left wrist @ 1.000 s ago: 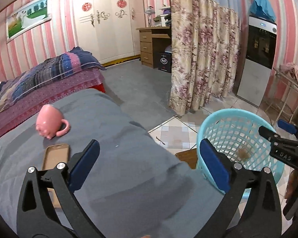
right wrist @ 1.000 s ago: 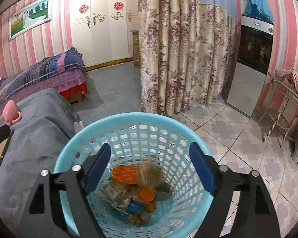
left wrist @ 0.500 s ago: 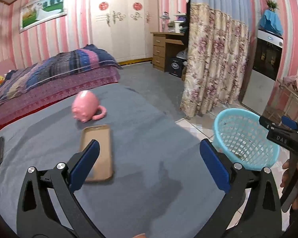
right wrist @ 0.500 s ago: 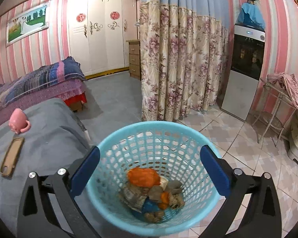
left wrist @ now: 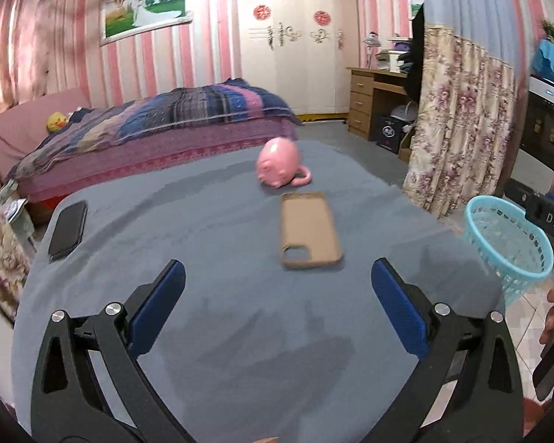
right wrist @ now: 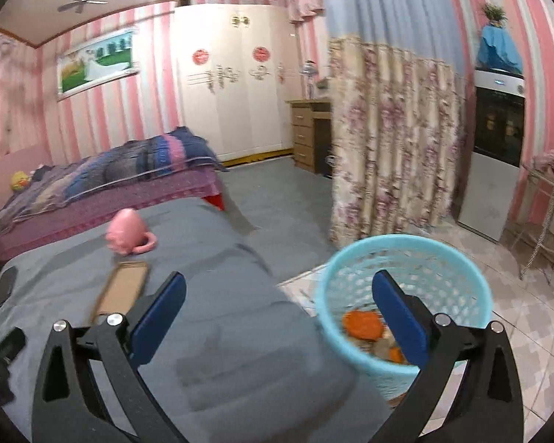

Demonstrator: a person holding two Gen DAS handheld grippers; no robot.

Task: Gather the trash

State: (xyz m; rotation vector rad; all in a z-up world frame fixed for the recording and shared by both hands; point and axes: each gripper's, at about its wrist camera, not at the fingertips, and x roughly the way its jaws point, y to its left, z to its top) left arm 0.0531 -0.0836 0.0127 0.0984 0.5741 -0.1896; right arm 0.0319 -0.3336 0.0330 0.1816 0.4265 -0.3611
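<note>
A light blue mesh basket (right wrist: 406, 258) stands on the tiled floor beside the grey-covered table (right wrist: 221, 332); orange and brown trash (right wrist: 362, 325) lies in its bottom. The same basket (left wrist: 509, 243) shows at the right of the left wrist view. My left gripper (left wrist: 277, 306) hangs open over the grey cloth (left wrist: 240, 332), nothing between its blue pads. My right gripper (right wrist: 277, 310) is open and empty, straddling the table's edge and the basket's near rim. On the cloth lie a tan phone case (left wrist: 308, 234), a pink mug (left wrist: 279, 162) on its side and a black phone (left wrist: 68, 229).
A bed with a striped quilt (left wrist: 158, 125) stands behind the table. A floral curtain (right wrist: 391, 140), a wooden desk (left wrist: 373, 99) and a white cabinet (right wrist: 495, 155) line the right. A wire rack with pink cloth (right wrist: 550, 199) stands at far right. A hand (left wrist: 552, 317) holds the right gripper.
Both views have swung left from the basket toward the table. The left view now takes in the case, mug and black phone. The right gripper pulled back from over the basket and its jaws widened.
</note>
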